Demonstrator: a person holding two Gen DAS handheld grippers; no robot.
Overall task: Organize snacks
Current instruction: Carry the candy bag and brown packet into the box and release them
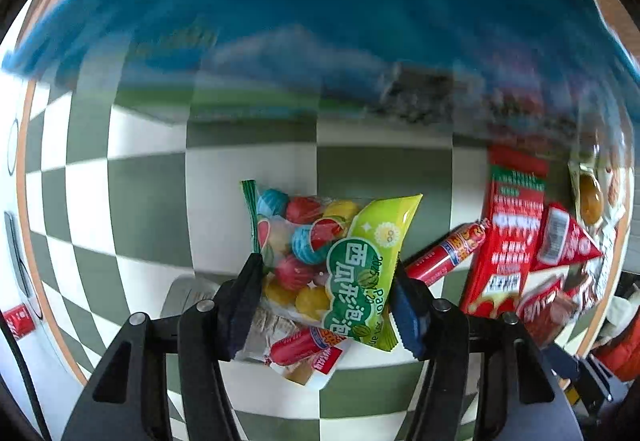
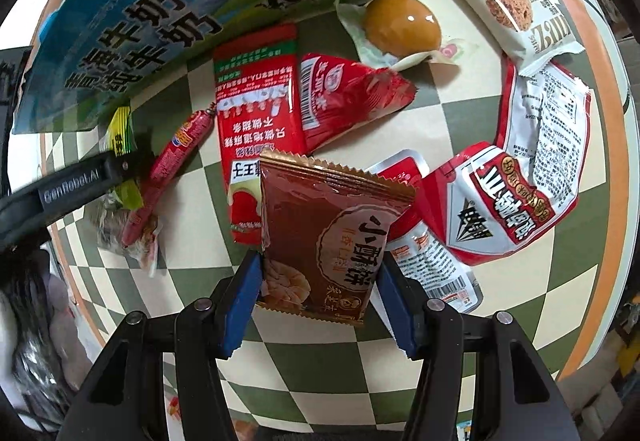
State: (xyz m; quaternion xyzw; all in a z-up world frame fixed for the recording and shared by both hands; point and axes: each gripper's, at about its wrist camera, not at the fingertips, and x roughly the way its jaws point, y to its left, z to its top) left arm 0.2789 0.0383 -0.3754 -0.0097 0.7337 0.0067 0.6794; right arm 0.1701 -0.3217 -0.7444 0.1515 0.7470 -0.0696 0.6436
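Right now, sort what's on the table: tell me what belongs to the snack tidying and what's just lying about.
Job:
- gum bag, between the left tool's pads
- brown biscuit pack, held in the right tool
- sausage stick
- long red sachet
- packed egg
- cookie pack

Lying about:
- milk carton
- checked tablecloth

Green candy bag (image 1: pixel 344 265) between tongs, brown biscuit packet (image 2: pixel 324 241) gripped upright

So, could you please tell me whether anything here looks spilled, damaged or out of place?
Nothing spilled or torn. The snacks simply lie jumbled: a sausage stick leans across other wrappers, and red packets overlap beside the milk box.
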